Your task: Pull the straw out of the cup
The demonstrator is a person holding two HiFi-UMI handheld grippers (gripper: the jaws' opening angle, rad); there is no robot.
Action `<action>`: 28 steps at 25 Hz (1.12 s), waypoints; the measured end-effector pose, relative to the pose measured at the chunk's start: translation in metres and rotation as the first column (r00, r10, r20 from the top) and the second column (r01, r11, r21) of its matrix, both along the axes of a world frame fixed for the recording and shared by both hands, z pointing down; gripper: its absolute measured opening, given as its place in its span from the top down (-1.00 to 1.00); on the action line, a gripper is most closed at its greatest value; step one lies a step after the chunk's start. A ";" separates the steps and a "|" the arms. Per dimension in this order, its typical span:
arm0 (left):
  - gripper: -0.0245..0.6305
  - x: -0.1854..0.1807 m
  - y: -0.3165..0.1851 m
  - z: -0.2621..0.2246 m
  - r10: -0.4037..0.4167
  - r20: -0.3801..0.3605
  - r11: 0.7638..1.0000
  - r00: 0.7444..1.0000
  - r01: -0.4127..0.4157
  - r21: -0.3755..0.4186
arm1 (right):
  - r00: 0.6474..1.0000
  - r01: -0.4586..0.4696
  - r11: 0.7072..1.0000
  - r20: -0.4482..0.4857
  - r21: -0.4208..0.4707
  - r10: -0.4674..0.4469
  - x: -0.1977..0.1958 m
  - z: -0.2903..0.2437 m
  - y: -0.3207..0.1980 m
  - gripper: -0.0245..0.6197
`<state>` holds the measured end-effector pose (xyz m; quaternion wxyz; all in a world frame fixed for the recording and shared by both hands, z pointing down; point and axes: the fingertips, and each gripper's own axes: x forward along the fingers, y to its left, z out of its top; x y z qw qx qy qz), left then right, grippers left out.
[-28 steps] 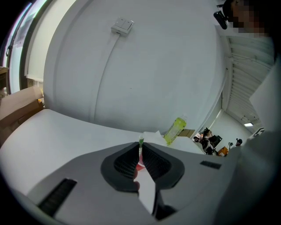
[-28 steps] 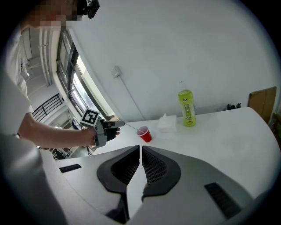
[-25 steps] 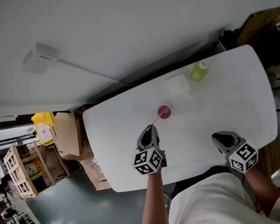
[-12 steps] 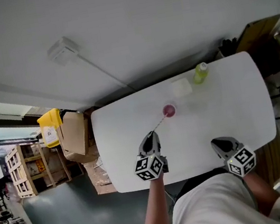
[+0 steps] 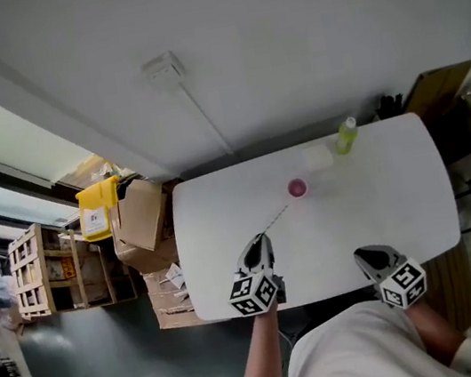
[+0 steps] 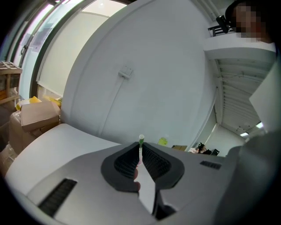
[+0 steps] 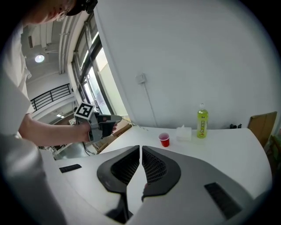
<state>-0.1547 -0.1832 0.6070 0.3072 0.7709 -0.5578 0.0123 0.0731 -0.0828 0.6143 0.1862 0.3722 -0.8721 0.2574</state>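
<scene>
A small red cup (image 5: 297, 187) stands on the white table (image 5: 400, 199); the right gripper view also shows the cup (image 7: 164, 139), with no straw in it. My left gripper (image 5: 260, 242) is shut on a thin straw (image 5: 277, 218) that slants from its tips toward the cup and ends just short of it. In the left gripper view the straw (image 6: 140, 149) sticks up between the pads, with its green tip above them. My right gripper (image 5: 370, 256) hovers near the table's front edge, its jaws (image 7: 140, 151) shut with nothing between them.
A green bottle (image 5: 345, 135) and a white tissue box (image 5: 319, 157) stand at the table's far edge by the wall. Cardboard boxes (image 5: 142, 222) and a wooden crate (image 5: 38, 272) sit on the floor to the left. A brown board (image 5: 439, 88) leans at the right.
My left gripper has drawn back from the cup toward the table's front edge, taking the straw with it. The right gripper also moved back a little.
</scene>
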 end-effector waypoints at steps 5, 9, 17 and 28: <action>0.85 -0.014 0.040 -0.025 0.012 -0.011 0.999 1.000 -0.012 0.035 | 1.000 -0.028 0.999 0.000 0.029 0.028 -0.001 -0.012 0.022 0.80; 0.85 -0.029 0.075 -0.037 0.018 -0.012 0.998 1.000 -0.017 0.055 | 0.997 -0.069 0.996 0.037 0.064 0.066 -0.002 -0.027 0.044 0.80; 0.85 -0.047 0.139 -0.055 0.048 -0.049 0.996 0.998 -0.044 0.083 | 0.981 -0.176 0.980 0.100 0.087 0.167 0.012 -0.045 0.094 0.80; 0.85 -0.045 0.198 -0.076 0.020 -0.091 0.994 0.996 -0.010 0.112 | 0.971 -0.218 0.970 0.122 0.107 0.204 0.042 -0.061 0.129 0.80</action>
